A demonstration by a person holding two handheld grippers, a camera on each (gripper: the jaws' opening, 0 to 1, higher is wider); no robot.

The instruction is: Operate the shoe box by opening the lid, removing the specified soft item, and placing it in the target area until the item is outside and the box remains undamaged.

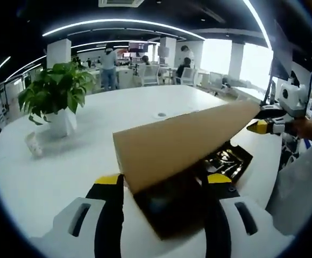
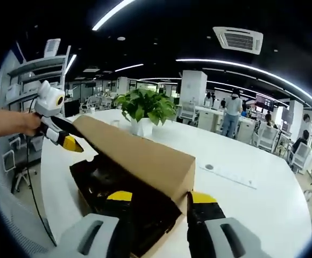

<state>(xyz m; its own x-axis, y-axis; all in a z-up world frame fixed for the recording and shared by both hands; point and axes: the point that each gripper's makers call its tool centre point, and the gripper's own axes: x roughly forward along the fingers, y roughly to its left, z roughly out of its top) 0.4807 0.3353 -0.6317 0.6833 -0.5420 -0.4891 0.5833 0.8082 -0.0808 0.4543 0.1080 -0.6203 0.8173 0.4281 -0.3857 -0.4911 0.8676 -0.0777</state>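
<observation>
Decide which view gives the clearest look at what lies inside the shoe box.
The right gripper view: the raised lid tilts away there, exposing the dark interior of the shoe box, though its contents stay too dark to identify. In the left gripper view the lid covers most of the box, leaving slivers.

No text, label or number can be read on the box, the table or anything else.

Left claw (image 1: 164,185) and right claw (image 2: 158,201), both jaws spread apart.
</observation>
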